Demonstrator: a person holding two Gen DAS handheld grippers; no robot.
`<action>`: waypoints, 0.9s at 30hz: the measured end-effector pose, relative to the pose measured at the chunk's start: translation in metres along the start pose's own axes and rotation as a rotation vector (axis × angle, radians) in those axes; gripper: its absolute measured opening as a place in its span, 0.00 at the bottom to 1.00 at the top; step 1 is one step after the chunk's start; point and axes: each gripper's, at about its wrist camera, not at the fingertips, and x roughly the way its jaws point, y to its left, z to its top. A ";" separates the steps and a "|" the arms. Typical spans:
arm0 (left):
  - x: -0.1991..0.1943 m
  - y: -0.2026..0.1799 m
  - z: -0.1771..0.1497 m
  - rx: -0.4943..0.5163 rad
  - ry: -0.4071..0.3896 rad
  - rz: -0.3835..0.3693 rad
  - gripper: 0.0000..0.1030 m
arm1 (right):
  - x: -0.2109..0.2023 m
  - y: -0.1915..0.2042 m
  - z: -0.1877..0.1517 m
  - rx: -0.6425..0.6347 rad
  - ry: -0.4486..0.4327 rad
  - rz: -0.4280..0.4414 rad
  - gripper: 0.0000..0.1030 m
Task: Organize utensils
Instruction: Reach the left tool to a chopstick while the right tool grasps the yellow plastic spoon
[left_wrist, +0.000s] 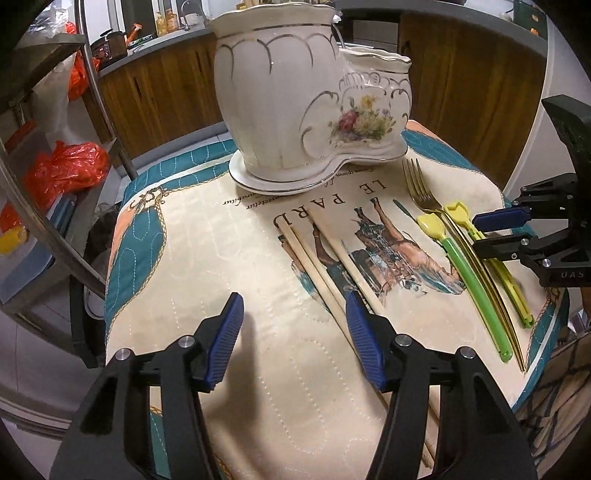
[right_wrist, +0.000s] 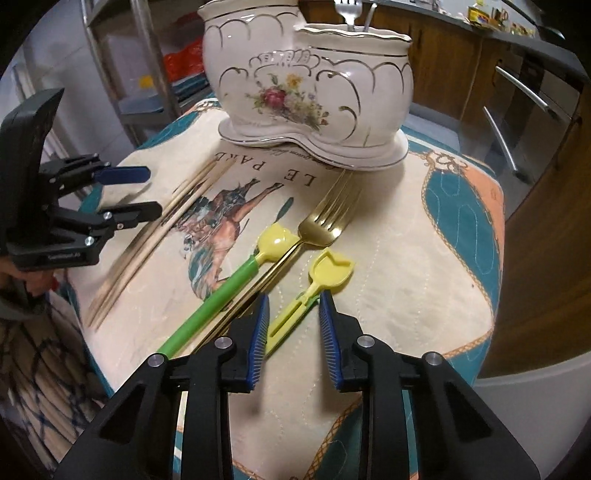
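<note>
A white flowered ceramic holder (left_wrist: 295, 92) (right_wrist: 306, 85) with two compartments stands at the back of the quilted cloth (left_wrist: 221, 258); a metal fork (right_wrist: 347, 11) stands in it. A pair of wooden chopsticks (left_wrist: 314, 258) (right_wrist: 166, 229) lies mid-cloth. My left gripper (left_wrist: 293, 295) (right_wrist: 154, 192) is open over their near part, and one stick runs under its right finger. A gold fork (left_wrist: 421, 188) (right_wrist: 325, 218), a green-handled yellow spoon (left_wrist: 465, 273) (right_wrist: 218, 295) and a yellow shovel spoon (left_wrist: 458, 212) (right_wrist: 332, 266) lie side by side. My right gripper (right_wrist: 293, 295) (left_wrist: 476, 233) straddles the shovel spoon's handle without pressing on it.
A metal rack (left_wrist: 92, 110) with red plastic bags (left_wrist: 74, 166) stands left of the table. Wooden cabinets (left_wrist: 461, 92) with steel handles (right_wrist: 524, 92) run behind and to the right. The cloth drops off at the table's rounded edges.
</note>
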 end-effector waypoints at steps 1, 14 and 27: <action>0.000 0.000 0.000 0.001 0.001 0.001 0.56 | -0.001 0.000 -0.001 -0.008 0.001 -0.005 0.26; 0.004 0.010 0.000 0.001 0.027 -0.002 0.50 | -0.004 -0.008 -0.006 -0.027 0.028 -0.037 0.17; 0.014 0.014 0.020 0.116 0.247 -0.082 0.25 | 0.006 -0.011 0.016 -0.103 0.253 -0.052 0.17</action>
